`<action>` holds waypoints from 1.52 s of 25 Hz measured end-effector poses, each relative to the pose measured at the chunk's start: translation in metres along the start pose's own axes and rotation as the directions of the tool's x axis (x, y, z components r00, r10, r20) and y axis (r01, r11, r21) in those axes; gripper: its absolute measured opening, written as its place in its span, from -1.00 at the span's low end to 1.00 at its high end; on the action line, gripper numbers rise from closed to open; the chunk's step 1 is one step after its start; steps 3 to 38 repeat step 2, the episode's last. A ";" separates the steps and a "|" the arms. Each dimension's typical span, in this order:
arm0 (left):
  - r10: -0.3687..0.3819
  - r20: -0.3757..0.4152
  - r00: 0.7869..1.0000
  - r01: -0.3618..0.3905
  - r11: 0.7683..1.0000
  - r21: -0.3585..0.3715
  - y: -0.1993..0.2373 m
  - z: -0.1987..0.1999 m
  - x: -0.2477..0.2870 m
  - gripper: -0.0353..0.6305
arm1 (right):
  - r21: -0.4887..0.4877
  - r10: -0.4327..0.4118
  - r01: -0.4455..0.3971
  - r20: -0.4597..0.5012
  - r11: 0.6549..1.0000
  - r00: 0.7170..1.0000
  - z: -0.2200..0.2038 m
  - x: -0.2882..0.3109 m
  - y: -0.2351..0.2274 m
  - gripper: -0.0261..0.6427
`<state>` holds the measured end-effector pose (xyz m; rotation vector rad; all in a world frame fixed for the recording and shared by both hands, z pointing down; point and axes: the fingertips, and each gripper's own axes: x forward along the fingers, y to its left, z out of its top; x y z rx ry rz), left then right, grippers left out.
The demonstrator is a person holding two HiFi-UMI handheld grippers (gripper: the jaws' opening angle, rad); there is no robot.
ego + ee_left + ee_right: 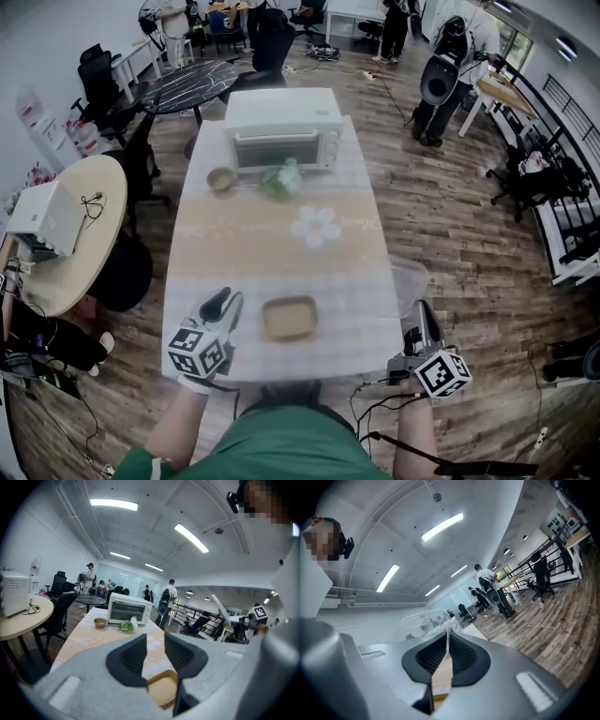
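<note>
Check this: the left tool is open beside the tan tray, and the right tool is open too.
Wrong on the right tool: it is shut on the rim of a clear plastic container, as the right gripper view shows. The left tool is open beside the tan tray.

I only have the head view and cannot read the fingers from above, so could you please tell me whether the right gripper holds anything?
Observer: Yes, the right gripper has its fingers shut on the thin edge of a clear plastic piece.
Operator: Thank you, and how does the other one stand?
Observer: The left gripper has its fingers apart with nothing between them; a tan tray lies beyond them.
</note>
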<state>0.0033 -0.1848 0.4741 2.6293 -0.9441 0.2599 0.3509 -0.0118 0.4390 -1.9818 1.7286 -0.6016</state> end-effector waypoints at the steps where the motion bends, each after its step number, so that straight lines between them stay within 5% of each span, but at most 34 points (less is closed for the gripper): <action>1: 0.001 0.000 1.000 -0.001 1.000 0.000 0.000 0.001 0.001 -0.55 | 0.001 0.000 0.000 -0.001 1.000 1.000 0.001 0.001 0.000 -0.87; 38: 0.001 0.000 1.000 -0.001 1.000 0.001 0.000 0.002 0.002 -0.55 | 0.001 0.000 0.000 -0.003 1.000 1.000 0.002 0.002 0.000 -0.87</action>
